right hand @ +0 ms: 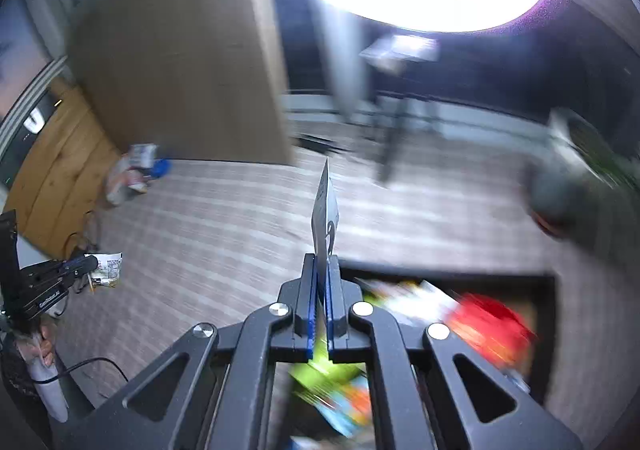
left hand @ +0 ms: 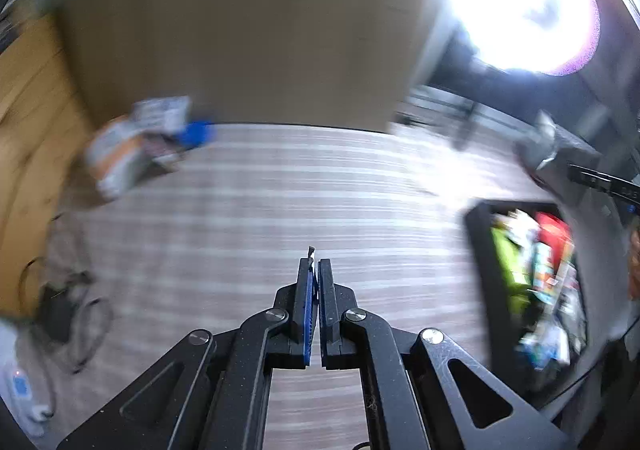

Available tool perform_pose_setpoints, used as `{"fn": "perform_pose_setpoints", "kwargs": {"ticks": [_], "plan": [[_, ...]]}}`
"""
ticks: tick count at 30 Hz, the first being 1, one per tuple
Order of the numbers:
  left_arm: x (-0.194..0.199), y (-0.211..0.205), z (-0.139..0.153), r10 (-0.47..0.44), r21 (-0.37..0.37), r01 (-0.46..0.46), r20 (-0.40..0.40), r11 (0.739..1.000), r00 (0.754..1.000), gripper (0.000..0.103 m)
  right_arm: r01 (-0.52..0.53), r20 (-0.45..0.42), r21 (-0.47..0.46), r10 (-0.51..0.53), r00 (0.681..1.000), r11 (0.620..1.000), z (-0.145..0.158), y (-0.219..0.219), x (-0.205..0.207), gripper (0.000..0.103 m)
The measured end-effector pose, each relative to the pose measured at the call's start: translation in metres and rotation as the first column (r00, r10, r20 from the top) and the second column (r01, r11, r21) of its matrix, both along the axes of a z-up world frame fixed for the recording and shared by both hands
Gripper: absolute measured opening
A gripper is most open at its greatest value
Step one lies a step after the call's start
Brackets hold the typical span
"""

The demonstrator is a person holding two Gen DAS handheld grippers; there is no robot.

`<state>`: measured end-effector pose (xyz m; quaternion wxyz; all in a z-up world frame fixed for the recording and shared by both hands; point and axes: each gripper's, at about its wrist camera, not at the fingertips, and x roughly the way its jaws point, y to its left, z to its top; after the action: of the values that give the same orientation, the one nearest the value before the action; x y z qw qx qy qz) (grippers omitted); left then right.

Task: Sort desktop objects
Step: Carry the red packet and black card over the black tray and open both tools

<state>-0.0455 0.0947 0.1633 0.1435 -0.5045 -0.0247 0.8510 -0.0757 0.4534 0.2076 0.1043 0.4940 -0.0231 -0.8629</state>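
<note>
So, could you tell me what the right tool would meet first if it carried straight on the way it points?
Probably nothing soon: the right tool, shut on a thin card, points over the black bin across open striped floor. The first thing looks like the dark stand far ahead, though blur makes depth uncertain.

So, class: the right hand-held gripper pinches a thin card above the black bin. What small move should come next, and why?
Probably lower the right hand-held gripper slightly toward the black bin, then open. The card stands upright in shut jaws, with the bin of colourful packets directly below.
</note>
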Motion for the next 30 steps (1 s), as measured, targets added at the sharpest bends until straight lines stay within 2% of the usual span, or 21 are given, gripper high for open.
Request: {"fn": "perform_pose_setpoints", "kwargs": {"ticks": [2, 6, 10, 13, 20, 21, 22, 23, 24, 25, 27, 30], "plan": [[0.002, 0.037, 0.003, -0.069, 0.008, 0.069, -0.006, 0.998, 0.998, 0.002, 0.066, 0.006, 0.015, -0.066, 0.998, 0.998, -0.005, 0.031, 0.018, 0.004], [0.007, 0.122, 0.010, -0.213, 0.037, 0.214, -0.011, 0.976, 0.977, 0.002, 0.191, 0.031, 0.028, -0.192, 0.981, 0.981, -0.013, 0.101, 0.051, 0.004], [0.011, 0.186, 0.015, -0.297, 0.048, 0.297, -0.020, 0.954, 0.955, 0.002, 0.258, 0.043, 0.060, -0.261, 0.964, 0.964, -0.021, 0.150, 0.072, 0.004], [0.011, 0.228, 0.013, -0.338, 0.055, 0.338, -0.016, 0.940, 0.941, 0.002, 0.281, 0.050, 0.064, -0.284, 0.957, 0.958, -0.026, 0.171, 0.079, 0.004], [0.010, 0.283, 0.010, -0.382, 0.044, 0.382, -0.013, 0.923, 0.924, 0.003, 0.269, 0.083, 0.071, -0.274, 0.958, 0.961, -0.047, 0.188, 0.079, 0.005], [0.010, 0.287, 0.009, -0.390, 0.043, 0.390, -0.004, 0.920, 0.921, 0.007, 0.253, 0.086, 0.060, -0.258, 0.962, 0.966, -0.048, 0.188, 0.079, 0.005], [0.010, 0.289, 0.008, -0.388, 0.036, 0.388, 0.008, 0.921, 0.921, 0.024, 0.239, 0.099, 0.050, -0.243, 0.965, 0.970, -0.049, 0.187, 0.078, 0.013], [0.010, 0.291, 0.007, -0.377, 0.029, 0.376, 0.013, 0.926, 0.926, 0.047, 0.233, 0.119, 0.044, -0.237, 0.964, 0.972, -0.050, 0.187, 0.077, 0.028], [0.011, 0.289, 0.011, -0.362, 0.031, 0.362, -0.005, 0.932, 0.932, 0.053, 0.235, 0.120, 0.041, -0.238, 0.964, 0.971, -0.049, 0.186, 0.078, 0.036], [0.013, 0.287, 0.013, -0.358, 0.029, 0.359, -0.020, 0.933, 0.933, 0.054, 0.232, 0.105, 0.043, -0.236, 0.966, 0.972, -0.046, 0.185, 0.080, 0.047], [0.014, 0.283, 0.016, -0.350, 0.022, 0.351, -0.030, 0.936, 0.936, 0.054, 0.229, 0.071, 0.063, -0.233, 0.970, 0.971, -0.038, 0.180, 0.082, 0.048], [0.013, 0.271, 0.020, -0.338, 0.008, 0.339, -0.033, 0.941, 0.941, 0.054, 0.218, 0.070, 0.033, -0.220, 0.973, 0.975, -0.032, 0.173, 0.080, 0.048]]}}
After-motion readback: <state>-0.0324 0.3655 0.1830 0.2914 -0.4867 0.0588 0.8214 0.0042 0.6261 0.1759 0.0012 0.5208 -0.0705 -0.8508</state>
